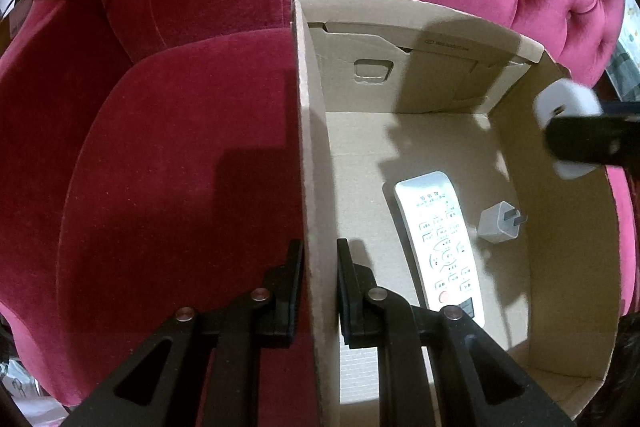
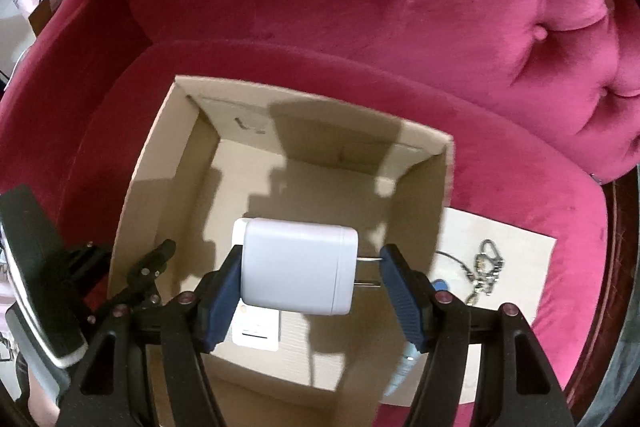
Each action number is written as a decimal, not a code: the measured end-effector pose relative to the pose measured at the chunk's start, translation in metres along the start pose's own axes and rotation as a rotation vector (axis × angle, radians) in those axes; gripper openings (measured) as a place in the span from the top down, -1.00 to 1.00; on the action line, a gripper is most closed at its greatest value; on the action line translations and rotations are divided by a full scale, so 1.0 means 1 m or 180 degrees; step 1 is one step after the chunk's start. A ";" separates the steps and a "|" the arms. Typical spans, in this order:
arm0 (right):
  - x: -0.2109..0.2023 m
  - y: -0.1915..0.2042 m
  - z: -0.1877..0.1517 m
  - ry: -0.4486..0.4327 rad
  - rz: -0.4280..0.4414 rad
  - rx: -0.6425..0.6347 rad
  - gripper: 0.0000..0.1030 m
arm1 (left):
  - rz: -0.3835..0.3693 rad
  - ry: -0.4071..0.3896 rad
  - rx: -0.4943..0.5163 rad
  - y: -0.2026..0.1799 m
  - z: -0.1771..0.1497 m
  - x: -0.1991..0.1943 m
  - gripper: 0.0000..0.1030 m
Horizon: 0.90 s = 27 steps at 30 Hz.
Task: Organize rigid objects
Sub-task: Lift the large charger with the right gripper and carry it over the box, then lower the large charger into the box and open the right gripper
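The right gripper (image 2: 310,291) holds a large white charger (image 2: 298,265) between its blue fingers (image 2: 218,301), the prongs pointing toward the right finger, hanging above the open cardboard box (image 2: 160,155). Only this view shows a flat card (image 2: 516,251) just right of the fingers, outside the box, carrying a keyring with clips (image 2: 486,273). The left wrist view alone shows the box floor: a white remote (image 1: 438,243) lies just right of the fingers, a small white plug adapter (image 1: 500,222) beside it. The left gripper (image 1: 319,287) straddles the box's left wall (image 1: 310,155), its fingers close on either side, apparently gripping it. Beyond lies the red velvet sofa (image 1: 180,155).
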State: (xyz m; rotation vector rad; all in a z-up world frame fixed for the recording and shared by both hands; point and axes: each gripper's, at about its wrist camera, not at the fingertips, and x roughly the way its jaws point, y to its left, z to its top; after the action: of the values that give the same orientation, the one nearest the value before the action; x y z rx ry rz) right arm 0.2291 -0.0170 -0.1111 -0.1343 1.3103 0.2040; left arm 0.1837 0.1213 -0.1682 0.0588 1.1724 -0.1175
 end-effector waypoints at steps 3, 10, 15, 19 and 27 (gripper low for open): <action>0.011 0.007 0.000 0.0041 0.0021 -0.0017 -0.38 | -0.0008 0.0003 -0.0003 0.000 0.000 0.000 0.67; 0.040 0.015 -0.002 0.0153 0.0010 -0.0003 -0.38 | -0.0005 0.0005 0.0003 0.000 0.001 0.001 0.67; 0.054 0.014 -0.002 0.0211 0.0042 0.0003 -0.38 | 0.0002 0.0008 0.0010 0.000 0.001 0.002 0.67; 0.065 0.014 -0.003 0.0248 0.0030 0.0012 -0.38 | -0.0006 0.0012 0.0005 0.000 0.001 0.003 0.67; 0.071 0.010 -0.003 0.0270 0.0025 0.0016 -0.37 | -0.0011 0.0024 0.0003 0.001 0.002 0.005 0.67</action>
State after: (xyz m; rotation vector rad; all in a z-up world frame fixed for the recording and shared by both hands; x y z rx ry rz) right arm 0.2410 -0.0028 -0.1807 -0.1347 1.3959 0.2035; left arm 0.1878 0.1216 -0.1716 0.0582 1.1800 -0.1209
